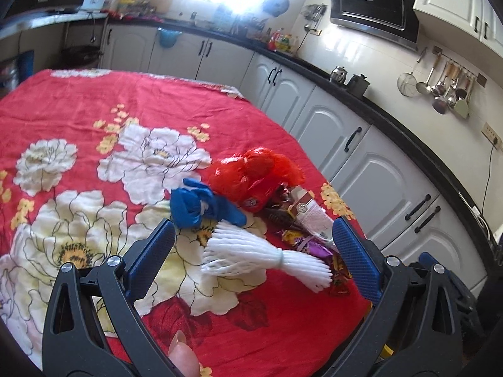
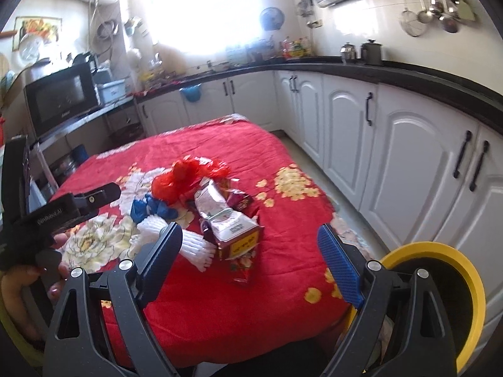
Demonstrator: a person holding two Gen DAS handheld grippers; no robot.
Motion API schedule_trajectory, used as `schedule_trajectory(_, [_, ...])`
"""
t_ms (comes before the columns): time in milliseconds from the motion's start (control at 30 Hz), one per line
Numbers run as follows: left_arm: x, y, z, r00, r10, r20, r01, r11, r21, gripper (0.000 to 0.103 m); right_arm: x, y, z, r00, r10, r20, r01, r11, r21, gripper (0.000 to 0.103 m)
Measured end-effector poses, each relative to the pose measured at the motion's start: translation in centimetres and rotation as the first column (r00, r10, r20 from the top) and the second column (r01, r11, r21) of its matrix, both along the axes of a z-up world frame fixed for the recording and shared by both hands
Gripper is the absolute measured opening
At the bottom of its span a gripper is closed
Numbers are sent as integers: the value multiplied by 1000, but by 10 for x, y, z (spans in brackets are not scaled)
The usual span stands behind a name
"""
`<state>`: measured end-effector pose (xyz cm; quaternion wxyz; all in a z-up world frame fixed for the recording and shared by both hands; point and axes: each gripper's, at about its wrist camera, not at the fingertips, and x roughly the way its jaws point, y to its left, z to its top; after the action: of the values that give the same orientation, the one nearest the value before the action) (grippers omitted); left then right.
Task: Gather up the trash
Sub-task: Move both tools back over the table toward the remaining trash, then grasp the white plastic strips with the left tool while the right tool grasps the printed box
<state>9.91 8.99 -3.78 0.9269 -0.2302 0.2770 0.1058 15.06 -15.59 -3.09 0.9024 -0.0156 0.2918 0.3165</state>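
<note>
A pile of trash lies on the red flowered tablecloth [image 1: 94, 100]: a white foam net [image 1: 267, 259], a crumpled blue glove [image 1: 201, 204], a red plastic bag [image 1: 254, 172], a brown and white carton [image 1: 309, 213] and shiny candy wrappers [image 1: 314, 245]. My left gripper [image 1: 254, 245] is open and empty, hovering just short of the foam net. My right gripper [image 2: 251, 242] is open and empty above the table's near edge, with the carton [image 2: 232, 232], foam net [image 2: 191, 245], blue glove [image 2: 151, 207] and red bag [image 2: 179, 179] ahead of it.
A yellow-rimmed bin [image 2: 440, 298] stands on the floor at the table's right near corner. White cabinets [image 2: 393, 157] under a black counter run along the right. The left gripper's body [image 2: 63, 210] shows at the left of the right wrist view.
</note>
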Motion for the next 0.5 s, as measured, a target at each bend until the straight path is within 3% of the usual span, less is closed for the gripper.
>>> schedule_trajectory(267, [5, 9, -26, 996, -12, -86, 0, 991, -136, 91, 26, 20, -18, 998, 40, -54, -40, 999, -11, 85])
schedule_trajectory(500, [14, 13, -43, 991, -47, -123, 13, 965, -262, 76, 41, 22, -36, 995, 49, -87, -52, 998, -30, 85])
